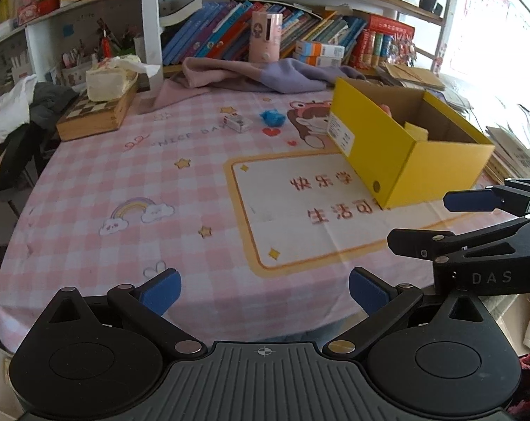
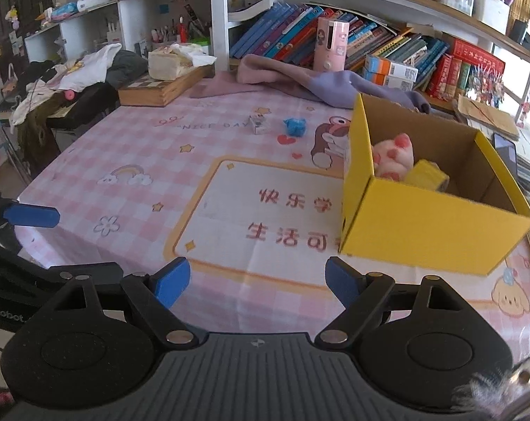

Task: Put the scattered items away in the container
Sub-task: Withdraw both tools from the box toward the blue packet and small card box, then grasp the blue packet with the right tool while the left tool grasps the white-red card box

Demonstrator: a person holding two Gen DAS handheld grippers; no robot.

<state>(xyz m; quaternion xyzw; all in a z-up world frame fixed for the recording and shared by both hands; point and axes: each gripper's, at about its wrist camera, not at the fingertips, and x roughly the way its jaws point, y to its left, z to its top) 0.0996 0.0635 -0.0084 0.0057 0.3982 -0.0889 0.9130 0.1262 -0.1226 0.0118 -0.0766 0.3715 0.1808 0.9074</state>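
A yellow cardboard box stands open on the right of the pink checked table. Inside it lie a pink spotted plush toy and a yellow block. A small white carton and a crumpled blue item lie on the cloth at the far middle. My left gripper is open and empty over the table's near edge. My right gripper is open and empty, near the box's front left corner. The right gripper also shows in the left wrist view.
A wooden chess box with a tissue pack on it sits far left. A pink and purple cloth lies at the back under a bookshelf with a pink cylinder. Stacked papers and books lie right of the yellow box.
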